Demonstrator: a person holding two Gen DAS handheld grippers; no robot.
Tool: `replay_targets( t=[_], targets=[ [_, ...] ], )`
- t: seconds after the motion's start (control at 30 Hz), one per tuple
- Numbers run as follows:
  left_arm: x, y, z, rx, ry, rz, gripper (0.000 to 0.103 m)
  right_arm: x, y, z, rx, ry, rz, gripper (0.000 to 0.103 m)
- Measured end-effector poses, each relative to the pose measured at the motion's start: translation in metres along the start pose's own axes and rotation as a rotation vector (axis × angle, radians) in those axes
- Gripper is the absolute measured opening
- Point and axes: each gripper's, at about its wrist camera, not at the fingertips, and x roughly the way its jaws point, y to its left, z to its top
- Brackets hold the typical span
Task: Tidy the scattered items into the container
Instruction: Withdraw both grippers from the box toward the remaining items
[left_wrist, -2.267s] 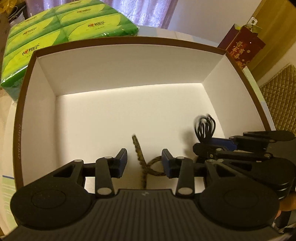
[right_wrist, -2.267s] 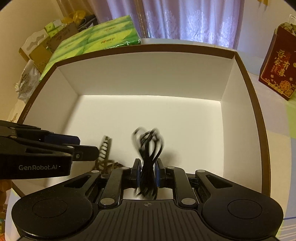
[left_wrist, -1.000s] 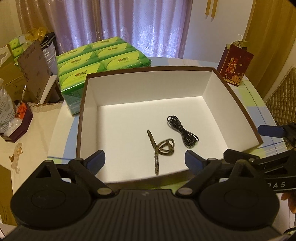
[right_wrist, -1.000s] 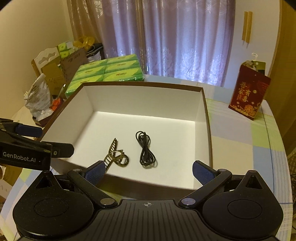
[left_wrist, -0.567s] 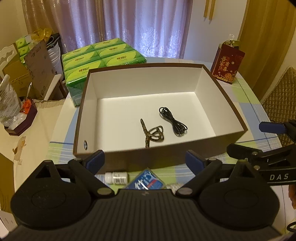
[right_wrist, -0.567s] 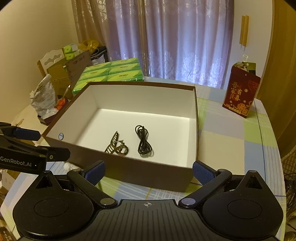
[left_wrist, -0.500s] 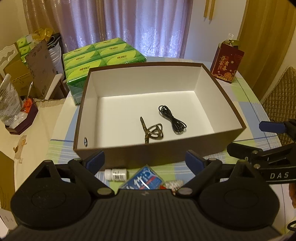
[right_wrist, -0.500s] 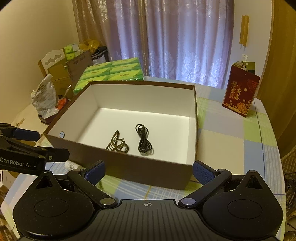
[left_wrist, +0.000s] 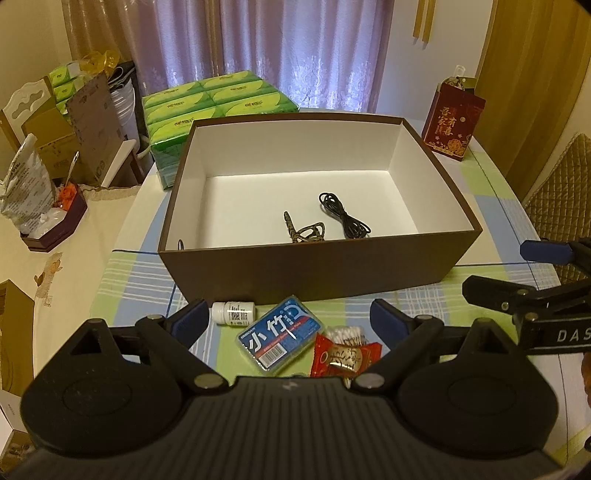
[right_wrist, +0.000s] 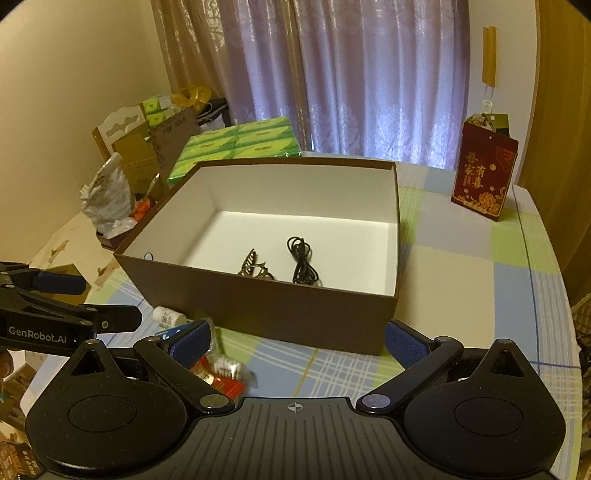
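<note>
Both sets of jaws spread wide, nothing held. Blue toothpick case (left_wrist: 281, 334) dead ahead at 12 o'clock between left gripper (left_wrist: 286, 317) tips, long axis running 2-to-8. Right gripper (right_wrist: 297, 338) way off, same clutter down at its 9.

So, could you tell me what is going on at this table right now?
A person is tidying small items into a brown cardboard box, holding a pair of tongs in each hand. The left tongs and right tongs are both open and empty, held in front of the box. A black cable and a patterned hair clip already lie inside. A white bottle, a blue floss-pick case, a red packet and cotton swabs are on the table outside it.
</note>
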Motion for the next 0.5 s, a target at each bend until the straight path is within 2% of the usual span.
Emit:
replay_targets(
  t=[0.23, 0.5],
  targets=[
    [-0.010, 0.017, -0.023, 0.003, -0.015, -0.005, 0.095, -0.005, 0.001, -0.014, -0.003, 0.009, -0.017, 0.103],
    [-0.011, 0.044, -0.069, 0.038, 0.009, -0.027, 0.095, -0.005, -0.003, -0.046, -0.009, 0.055, -0.007, 0.103]
  ],
)
